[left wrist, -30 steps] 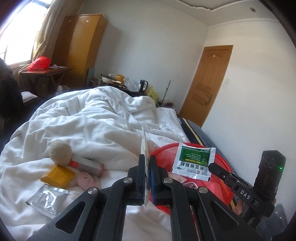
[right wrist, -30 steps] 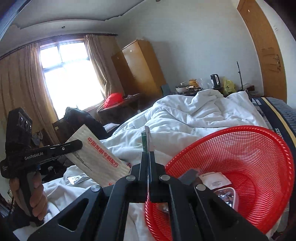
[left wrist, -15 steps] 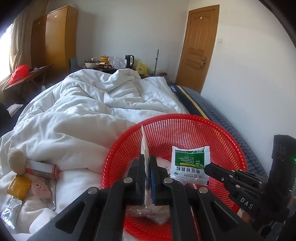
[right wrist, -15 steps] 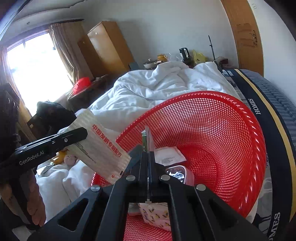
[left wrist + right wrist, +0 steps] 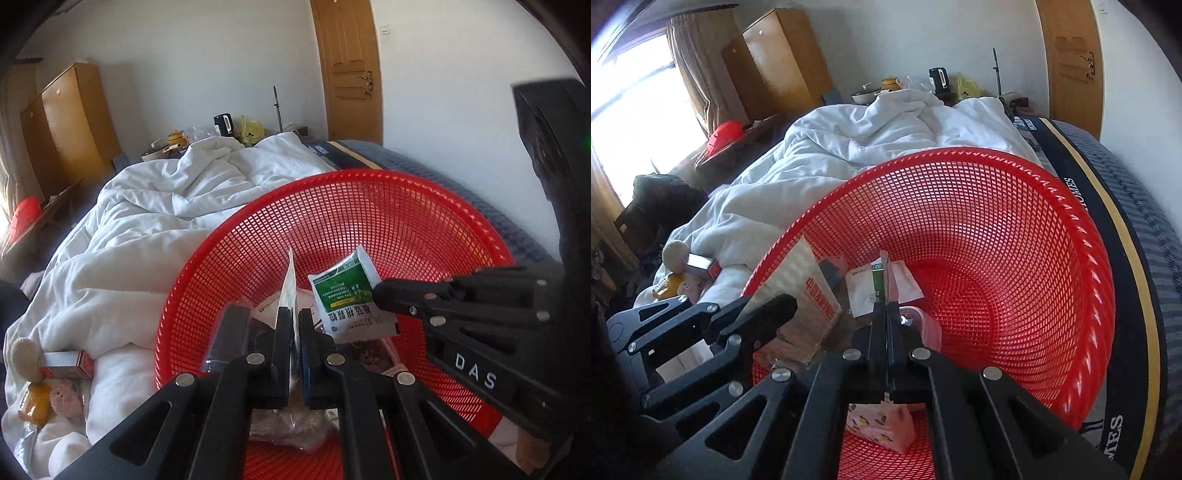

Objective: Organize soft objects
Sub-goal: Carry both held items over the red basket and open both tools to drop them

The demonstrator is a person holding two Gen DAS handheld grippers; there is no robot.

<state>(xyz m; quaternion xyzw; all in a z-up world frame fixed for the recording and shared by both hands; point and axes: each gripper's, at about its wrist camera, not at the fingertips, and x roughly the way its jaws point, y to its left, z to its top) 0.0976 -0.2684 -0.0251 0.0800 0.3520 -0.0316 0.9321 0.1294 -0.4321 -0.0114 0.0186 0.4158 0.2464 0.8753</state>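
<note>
- Rumpled white duvet beneath, red mesh basket resting on it.
- Green sachet over the basket bowl, pinched at its edge by right gripper.
- Silvery red-lettered packet alongside, clamped edge-on in left gripper.
- Probably light, thin, floppy; best held by a sealed edge.
- More small items waiting on the duvet, left of the basket.

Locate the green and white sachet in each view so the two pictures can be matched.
Left wrist: green and white sachet right of centre, face-on, pinched by the right hand-held gripper.
Right wrist: centre, seen edge-on above that gripper's closed fingers.
Shared landmark: red basket.
</note>
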